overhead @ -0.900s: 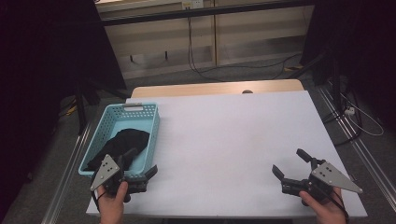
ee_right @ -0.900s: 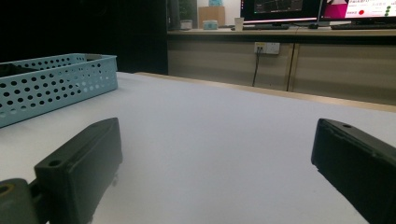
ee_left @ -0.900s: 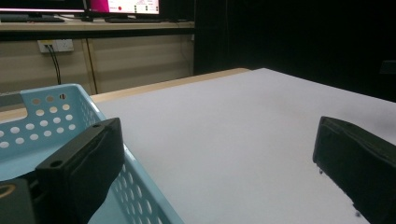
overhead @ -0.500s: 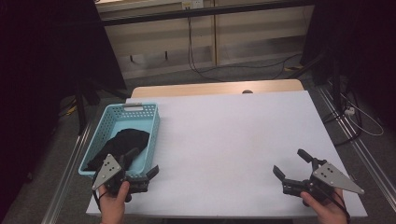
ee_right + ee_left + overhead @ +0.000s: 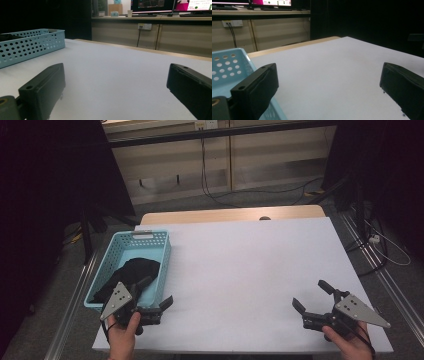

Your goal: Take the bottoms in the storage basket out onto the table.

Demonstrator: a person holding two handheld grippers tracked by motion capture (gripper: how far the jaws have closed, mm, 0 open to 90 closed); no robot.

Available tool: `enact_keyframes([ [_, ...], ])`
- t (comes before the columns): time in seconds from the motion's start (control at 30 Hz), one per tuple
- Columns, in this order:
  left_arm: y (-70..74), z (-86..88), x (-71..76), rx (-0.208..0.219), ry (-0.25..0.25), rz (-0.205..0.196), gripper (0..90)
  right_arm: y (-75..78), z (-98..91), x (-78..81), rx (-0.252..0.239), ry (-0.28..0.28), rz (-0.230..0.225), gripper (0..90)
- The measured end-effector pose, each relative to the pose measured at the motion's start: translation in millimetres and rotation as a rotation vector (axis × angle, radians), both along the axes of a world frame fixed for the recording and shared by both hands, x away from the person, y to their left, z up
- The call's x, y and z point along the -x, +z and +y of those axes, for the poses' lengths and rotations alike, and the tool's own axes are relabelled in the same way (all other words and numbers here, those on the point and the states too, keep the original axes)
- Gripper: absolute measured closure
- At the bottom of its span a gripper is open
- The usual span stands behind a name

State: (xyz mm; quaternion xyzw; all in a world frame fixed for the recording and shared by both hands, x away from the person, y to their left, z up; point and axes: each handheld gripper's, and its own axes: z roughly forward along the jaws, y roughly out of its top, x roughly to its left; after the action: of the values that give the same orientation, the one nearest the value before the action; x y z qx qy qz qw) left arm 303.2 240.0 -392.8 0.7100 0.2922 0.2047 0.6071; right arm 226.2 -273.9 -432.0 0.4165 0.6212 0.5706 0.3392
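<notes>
Item one, nearest us: the left tool (image 5: pixel 155 306), jaws spread wide and holding nothing, rests at the near corner of the perforated blue basket (image 5: pixel 160 265), presumably staged to reach in.

Item two: the right tool (image 5: pixel 314 300), equally wide and empty, sits low on the white surface (image 5: pixel 250 265), well apart from the basket, likely waiting.

Item three, farther: a black cloth (image 5: pixel 132 275) lies bunched inside the basket, untouched.

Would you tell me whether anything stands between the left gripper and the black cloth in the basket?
Nothing but the basket's near wall: the open left gripper sits at its near right corner, the black cloth lying just inside.
</notes>
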Motion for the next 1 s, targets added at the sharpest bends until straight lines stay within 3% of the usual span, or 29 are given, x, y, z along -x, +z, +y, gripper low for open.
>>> enact_keyframes([
  [0.17,11.9,-3.6,-0.9,-0.001,-0.018,-0.019,2.0,0.3,-0.5,0.8,0.006,0.006,-0.004,1.7],
  [0.4,19.8,-1.5,-3.8,0.006,-0.023,0.01,2.1,0.6,-0.1,1.2,0.005,0.023,-0.005,1.6],
  [0.6,31.4,6.0,-9.2,0.011,-0.027,0.007,2.0,1.1,1.0,1.1,0.013,0.034,-0.004,1.6],
  [0.73,39.3,11.8,-15.4,0.067,-0.037,0.013,1.9,0.9,1.7,0.2,0.018,0.041,0.0,1.6],
  [1.0,53.9,22.1,-30.5,0.094,-0.007,-0.008,1.8,2.1,1.5,1.8,0.013,0.046,-0.008,1.6],
])
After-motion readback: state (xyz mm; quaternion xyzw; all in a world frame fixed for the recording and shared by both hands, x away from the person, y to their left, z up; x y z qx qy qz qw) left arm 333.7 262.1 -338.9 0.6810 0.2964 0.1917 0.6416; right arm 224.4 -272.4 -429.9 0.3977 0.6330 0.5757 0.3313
